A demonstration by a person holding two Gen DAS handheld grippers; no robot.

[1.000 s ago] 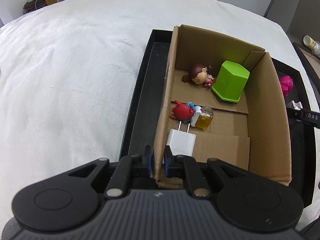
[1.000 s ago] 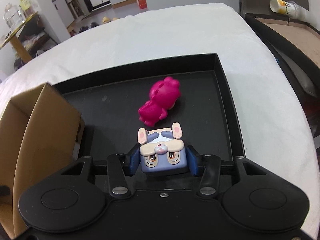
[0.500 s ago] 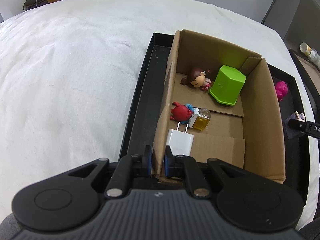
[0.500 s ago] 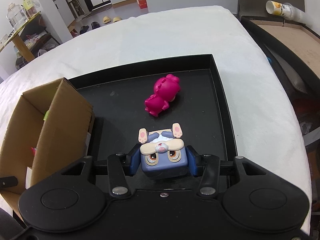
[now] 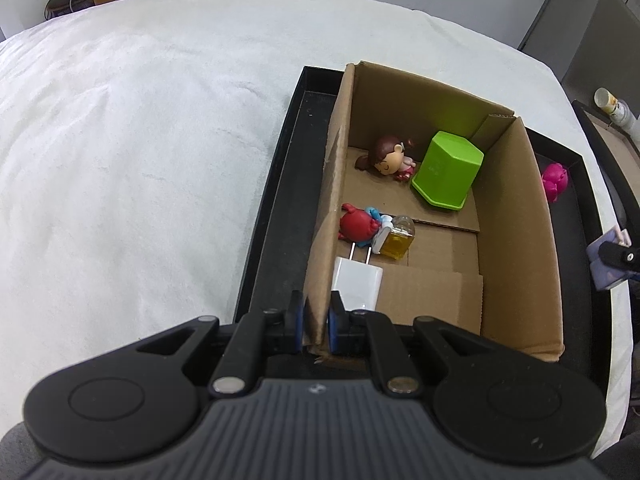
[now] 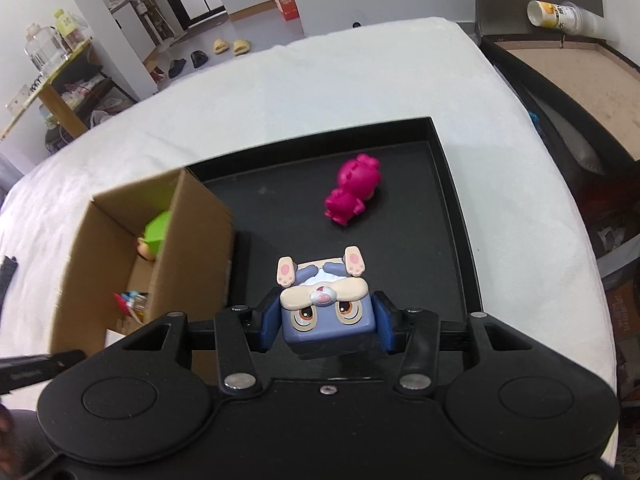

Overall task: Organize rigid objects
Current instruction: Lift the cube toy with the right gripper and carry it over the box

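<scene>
Left wrist view: the left gripper (image 5: 316, 322) has its fingers (image 5: 297, 320) pinched narrowly on the near left wall of the cardboard box (image 5: 516, 216), one finger on each side of the wall. The box stands inside a black tray (image 5: 276, 200) on a white-covered tabletop (image 5: 140, 140). Inside the box lie a white charger plug (image 5: 356, 282), a red figure (image 5: 358, 226), a small yellow bottle (image 5: 396, 240), a brown-haired doll (image 5: 386, 156) and a green block (image 5: 448, 170). A pink toy (image 5: 555, 180) lies on the tray right of the box. Right wrist view: the right gripper (image 6: 326, 322) holds a blue rabbit-faced cube toy (image 6: 328, 308) between its fingers (image 6: 269, 326), above the tray (image 6: 456, 216). The pink toy (image 6: 352, 188) lies on the tray beyond the cube, well apart from it. The box (image 6: 192, 232) stands to the left, open at the top.
</scene>
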